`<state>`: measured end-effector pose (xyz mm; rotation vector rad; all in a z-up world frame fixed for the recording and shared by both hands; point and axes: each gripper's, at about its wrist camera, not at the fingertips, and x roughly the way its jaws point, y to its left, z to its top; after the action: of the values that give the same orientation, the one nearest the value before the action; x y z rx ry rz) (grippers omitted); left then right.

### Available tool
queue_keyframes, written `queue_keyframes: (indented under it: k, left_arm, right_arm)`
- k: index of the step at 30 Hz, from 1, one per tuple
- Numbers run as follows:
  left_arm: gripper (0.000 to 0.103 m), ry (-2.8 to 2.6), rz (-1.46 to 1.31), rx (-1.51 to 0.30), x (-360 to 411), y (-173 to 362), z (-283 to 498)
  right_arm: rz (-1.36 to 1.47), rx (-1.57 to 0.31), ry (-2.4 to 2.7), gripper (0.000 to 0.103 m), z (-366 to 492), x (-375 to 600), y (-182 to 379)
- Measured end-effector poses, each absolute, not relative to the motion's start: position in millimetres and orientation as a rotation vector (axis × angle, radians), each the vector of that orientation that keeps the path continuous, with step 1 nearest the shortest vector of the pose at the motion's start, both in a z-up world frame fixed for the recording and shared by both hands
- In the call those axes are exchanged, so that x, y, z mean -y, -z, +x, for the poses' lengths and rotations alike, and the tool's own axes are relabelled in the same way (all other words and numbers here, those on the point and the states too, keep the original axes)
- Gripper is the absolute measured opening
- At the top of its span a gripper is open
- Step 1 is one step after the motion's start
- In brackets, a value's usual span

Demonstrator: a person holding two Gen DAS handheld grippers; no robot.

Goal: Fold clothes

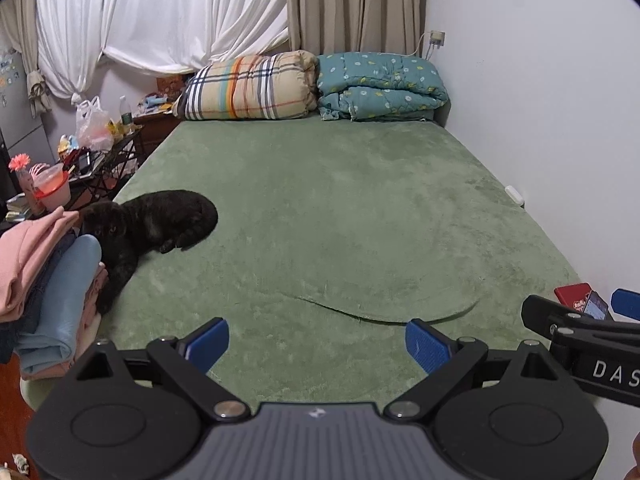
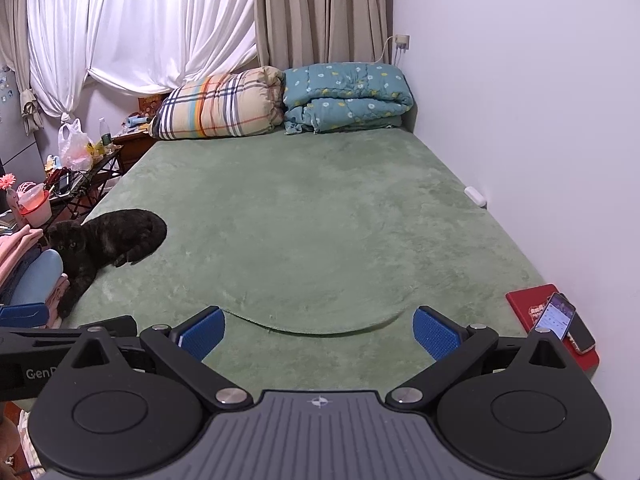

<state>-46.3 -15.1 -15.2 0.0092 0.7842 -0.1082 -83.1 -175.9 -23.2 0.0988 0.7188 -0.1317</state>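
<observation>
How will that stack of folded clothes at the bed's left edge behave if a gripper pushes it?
The stack of folded clothes is soft fabric, so it would probably squash and shear rather than slide as one block. The pink top layers overhang, so they may slip off first. The dark cat leans against it and could shift it.

one cat (image 1: 156, 220), two folded quilts (image 1: 316, 86) — one phone (image 2: 558, 316), one clothes stack (image 1: 44, 276)

Bedroom, indoor light. Bed (image 2: 320, 208) with green fuzzy cover against plain white wall (image 2: 520, 120) on right. White sheer curtains (image 2: 140, 28) tied back at far end, beige drapes (image 2: 320, 12) beside them. Wall socket (image 2: 402, 41) with cables near corner. Plaid quilt (image 2: 220, 104) and teal floral quilt (image 2: 344, 96) folded at headboard end. Cluttered desk (image 2: 80, 172) left of bed.
</observation>
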Motion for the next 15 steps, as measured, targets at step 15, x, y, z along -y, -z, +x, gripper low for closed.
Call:
queue_keyframes:
  k: [15]
  left_arm:
    - [0.095,0.079,0.003,-0.791,13.7,13.6,-49.2]
  right_arm:
    - [0.099,-0.726,0.129,0.101,-84.4,175.9,22.6]
